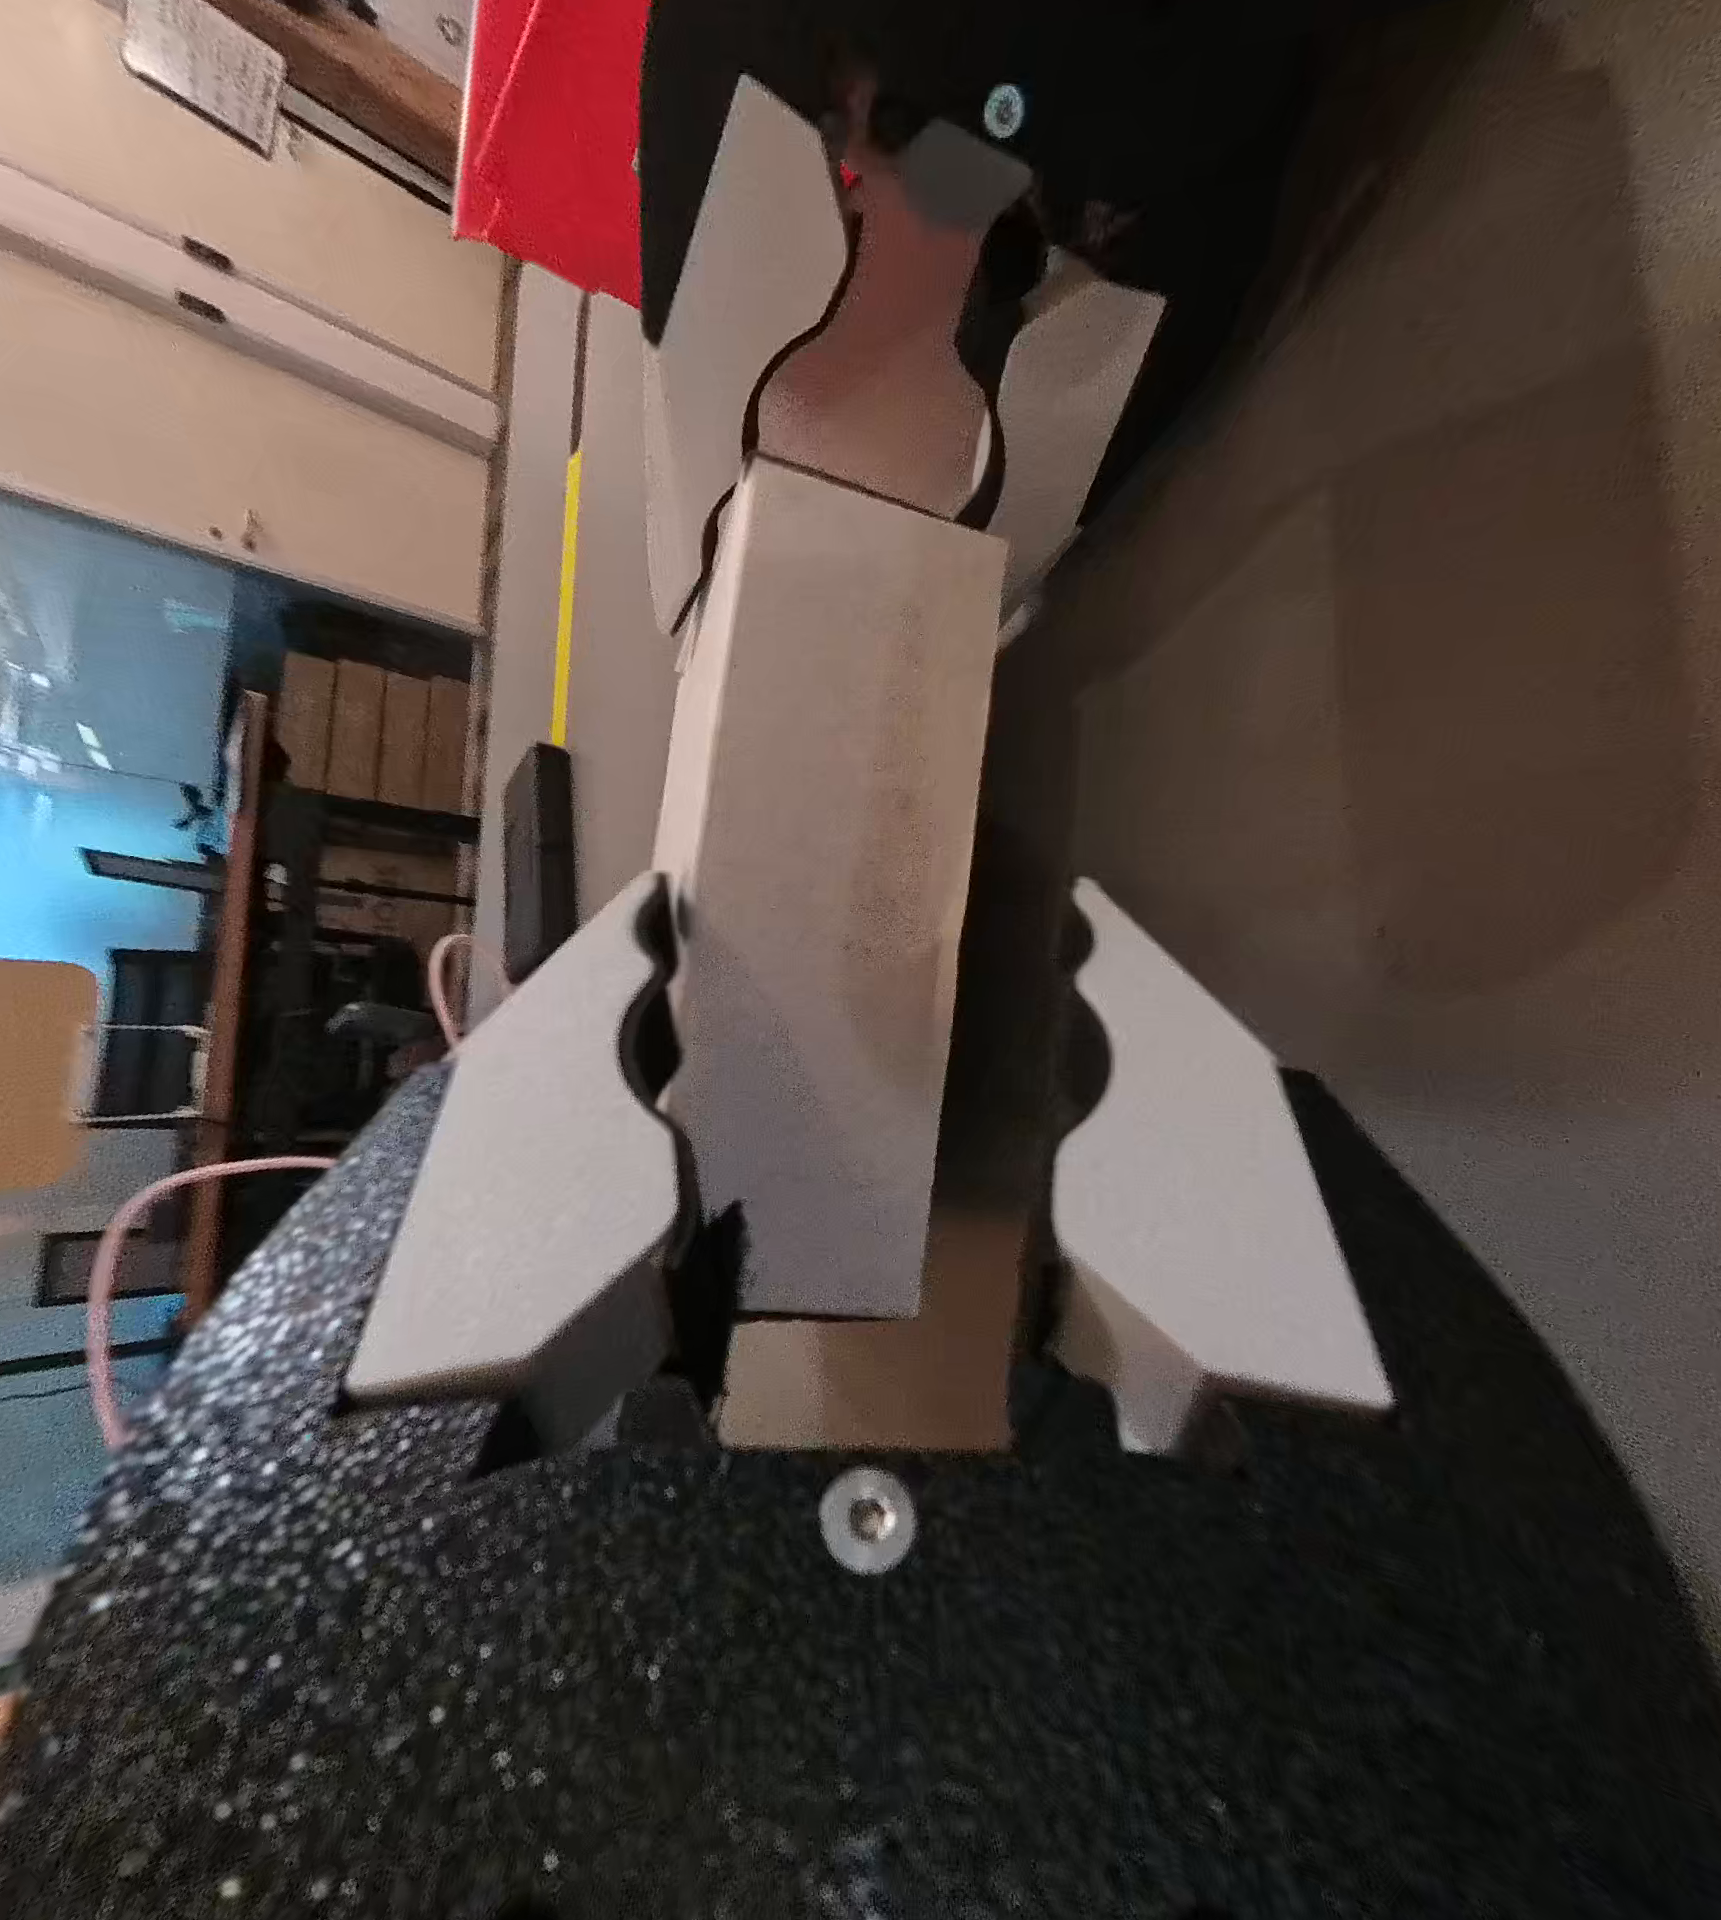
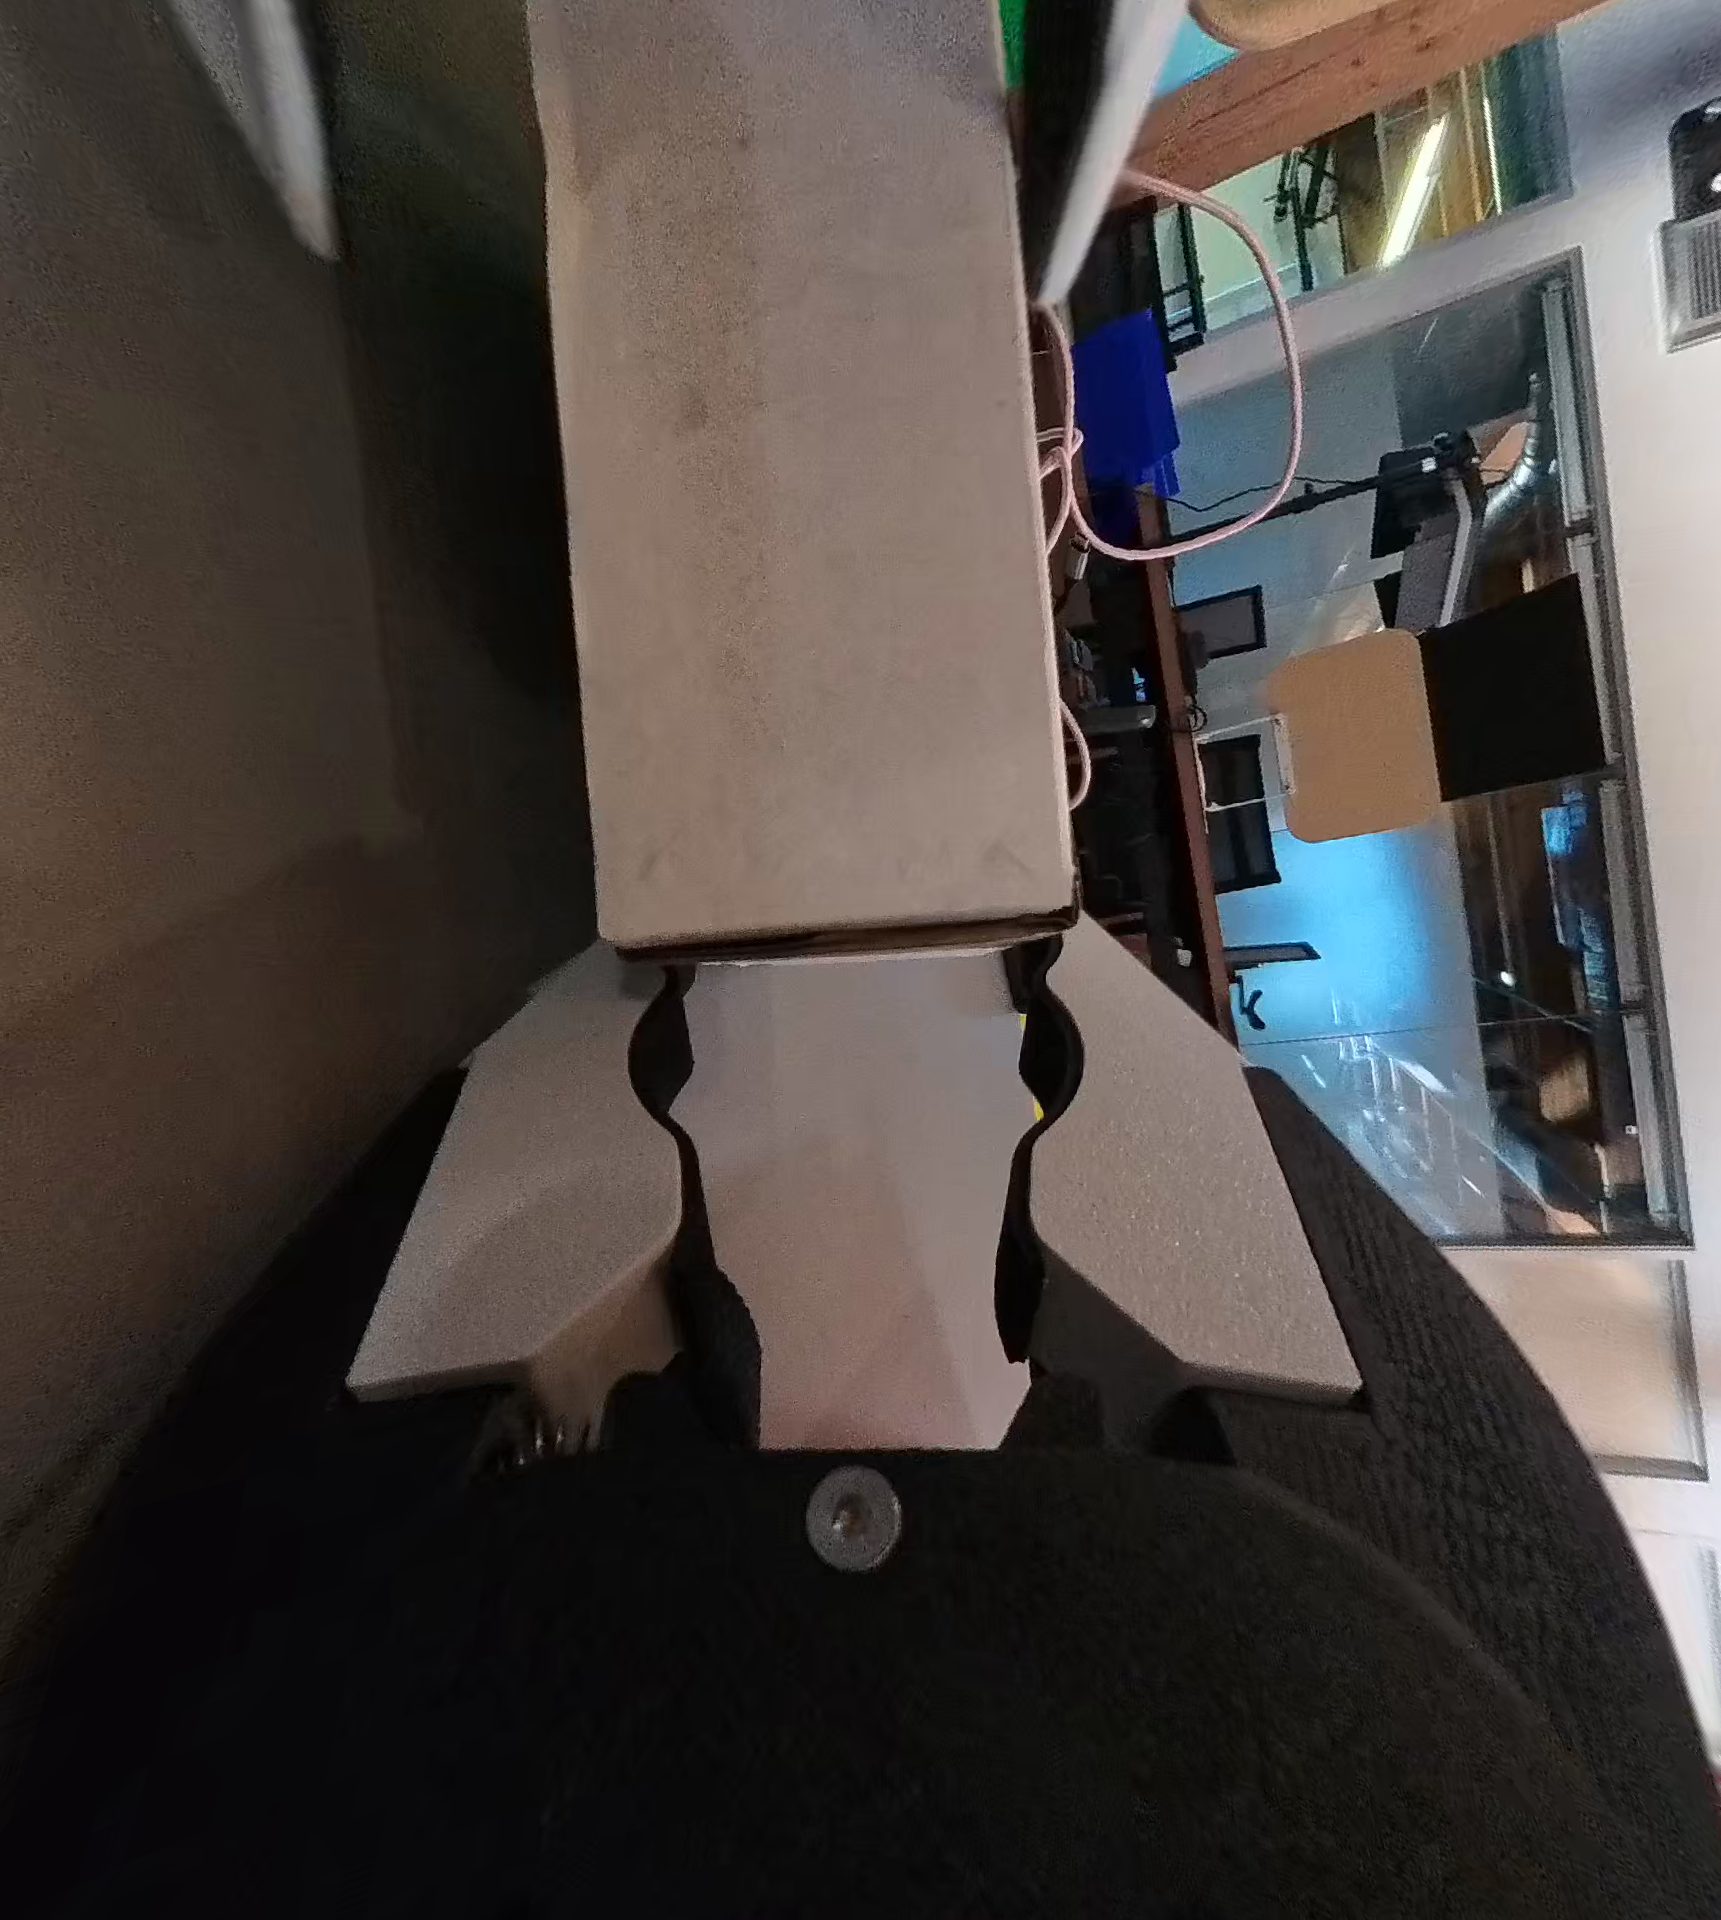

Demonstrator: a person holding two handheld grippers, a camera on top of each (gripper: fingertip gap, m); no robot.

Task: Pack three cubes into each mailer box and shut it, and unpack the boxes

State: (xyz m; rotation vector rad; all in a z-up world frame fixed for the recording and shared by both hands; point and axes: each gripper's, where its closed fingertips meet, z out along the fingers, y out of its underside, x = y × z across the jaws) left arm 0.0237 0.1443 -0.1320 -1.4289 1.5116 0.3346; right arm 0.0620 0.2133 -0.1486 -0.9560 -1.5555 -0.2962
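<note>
Between the two grippers hangs the white mailer box (image 1: 835,831), closed and lifted off the brown table (image 1: 1458,623).

Right gripper (image 2: 851,1039) is clamped across the near end of the box, both pads pressed to its walls, so it carries the load. Left gripper (image 1: 877,987) stands apart at the opposite end: its left pad (image 1: 664,997) touches one wall, while a dark gap shows between the other pad and the box, so that's no hold. My read: for a clean handover or set-down, the right should hold its squeeze level, and the left should either close squarely on both walls or draw straight back without nudging the box. Twisting here risks popping the lid seam.
</note>
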